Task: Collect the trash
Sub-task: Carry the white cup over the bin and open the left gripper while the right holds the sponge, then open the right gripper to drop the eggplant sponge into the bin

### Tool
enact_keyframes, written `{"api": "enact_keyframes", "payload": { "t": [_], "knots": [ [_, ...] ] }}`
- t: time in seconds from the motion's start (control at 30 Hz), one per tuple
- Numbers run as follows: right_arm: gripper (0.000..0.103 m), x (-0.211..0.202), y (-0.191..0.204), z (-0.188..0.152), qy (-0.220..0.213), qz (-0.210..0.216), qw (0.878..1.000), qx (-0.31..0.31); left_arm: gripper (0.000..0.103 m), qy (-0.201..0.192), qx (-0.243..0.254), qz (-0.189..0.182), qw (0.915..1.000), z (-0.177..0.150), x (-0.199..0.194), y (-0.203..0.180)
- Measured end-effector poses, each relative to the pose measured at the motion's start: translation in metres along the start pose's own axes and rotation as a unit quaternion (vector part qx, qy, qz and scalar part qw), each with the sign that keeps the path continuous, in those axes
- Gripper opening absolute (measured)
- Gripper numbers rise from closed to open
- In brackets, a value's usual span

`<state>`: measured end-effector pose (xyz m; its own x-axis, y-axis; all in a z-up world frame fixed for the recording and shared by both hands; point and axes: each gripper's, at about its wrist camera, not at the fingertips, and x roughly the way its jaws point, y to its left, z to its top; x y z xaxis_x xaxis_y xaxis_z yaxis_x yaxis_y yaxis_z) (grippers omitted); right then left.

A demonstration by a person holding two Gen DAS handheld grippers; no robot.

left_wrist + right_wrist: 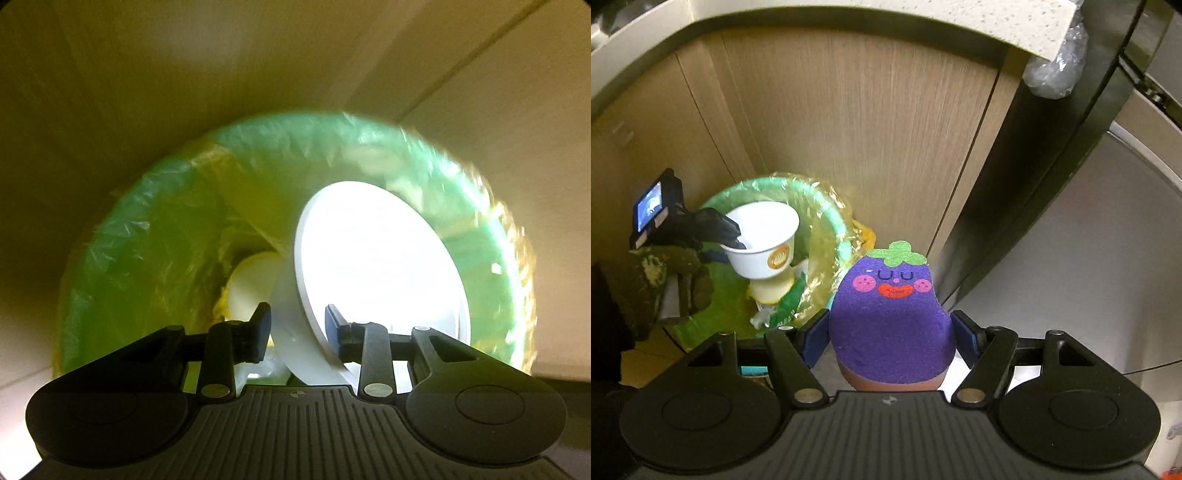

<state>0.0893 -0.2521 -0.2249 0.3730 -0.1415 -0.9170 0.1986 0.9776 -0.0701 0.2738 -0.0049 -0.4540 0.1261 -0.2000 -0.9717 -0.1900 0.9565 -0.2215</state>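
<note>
We found the left gripper [297, 334] pointed steeply down into the bin [122, 258], which was lined with a green bag. Its jaws stood apart. Between them sat the rim wall of a white paper cup [376, 266], with the cup's mouth turned toward the right jaw and its body running ahead of the jaws into the bin; whether either pad pressed on the wall we could not tell. Just ahead of the left jaw, a second pale cup [247, 288] lay deeper in the liner.

From the right wrist view, we noted the same cup [764, 240] over the bin's [827, 206] opening, with the left gripper's dark finger [733, 229] hooked inside its rim. The right gripper [890, 338] was clamped on a purple eggplant-shaped sponge [890, 325], one jaw against each flank. The bin stood ahead and to the left of these jaws, against a wooden cabinet door [849, 129] beneath the tabletop [849, 18] edge.
</note>
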Motion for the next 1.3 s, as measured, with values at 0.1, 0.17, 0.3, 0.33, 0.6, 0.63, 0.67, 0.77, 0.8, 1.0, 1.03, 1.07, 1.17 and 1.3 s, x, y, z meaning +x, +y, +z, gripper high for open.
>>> {"api": "enact_keyframes", "payload": {
  "t": [0.1,0.17,0.3,0.33,0.6,0.63,0.67,0.77,0.8,1.0,1.03,1.07,1.17,1.3],
  "knots": [
    [0.070,0.007,0.005,0.008,0.000,0.011,1.000,-0.013,0.036,0.025,0.018,-0.013,0.9994,-0.006,-0.001,-0.002],
    [0.070,0.010,0.012,0.014,-0.004,0.017,0.999,-0.027,0.036,0.039,0.014,-0.035,0.9985,-0.008,-0.002,-0.003],
    [0.070,0.004,0.029,0.022,-0.016,0.029,0.998,-0.053,0.035,0.060,-0.007,-0.040,0.9974,-0.003,-0.012,-0.005],
    [0.070,0.000,0.033,0.024,-0.022,0.030,0.997,-0.060,0.035,0.054,0.009,-0.016,0.9984,-0.001,-0.017,-0.010],
    [0.070,-0.007,0.035,0.021,-0.027,0.032,0.997,-0.064,0.035,0.054,0.027,-0.029,0.9978,0.007,-0.026,-0.027],
    [0.070,-0.008,0.035,0.020,-0.027,0.030,0.997,-0.065,0.035,0.055,0.026,-0.027,0.9978,0.005,-0.026,-0.027],
    [0.070,-0.006,0.036,0.019,-0.026,0.029,0.997,-0.066,0.035,0.054,0.029,-0.021,0.9979,0.003,-0.026,-0.026],
    [0.070,-0.004,0.037,0.018,-0.023,0.028,0.997,-0.066,0.035,0.035,0.032,0.001,0.9989,-0.001,-0.032,-0.019],
    [0.070,-0.002,0.038,0.019,-0.020,0.027,0.997,-0.066,0.035,0.024,0.033,0.005,0.9992,-0.002,-0.034,-0.017],
    [0.070,0.002,0.043,0.019,-0.015,0.033,0.997,-0.075,0.035,-0.023,0.036,-0.015,0.9990,0.013,-0.068,-0.008],
    [0.070,0.002,0.044,0.021,-0.014,0.038,0.997,-0.071,0.035,-0.026,0.038,-0.013,0.9988,0.014,-0.075,-0.006],
    [0.070,0.003,0.043,0.022,-0.012,0.046,0.997,-0.066,0.035,-0.030,0.039,-0.012,0.9987,0.014,-0.083,-0.006],
    [0.070,0.016,0.046,0.033,-0.001,0.080,0.995,-0.052,0.035,-0.027,0.033,-0.025,0.9988,-0.001,-0.101,-0.002],
    [0.070,0.051,0.063,0.056,0.015,0.107,0.992,-0.064,0.035,-0.016,0.035,-0.055,0.9977,-0.023,-0.133,0.020]
  ]
}}
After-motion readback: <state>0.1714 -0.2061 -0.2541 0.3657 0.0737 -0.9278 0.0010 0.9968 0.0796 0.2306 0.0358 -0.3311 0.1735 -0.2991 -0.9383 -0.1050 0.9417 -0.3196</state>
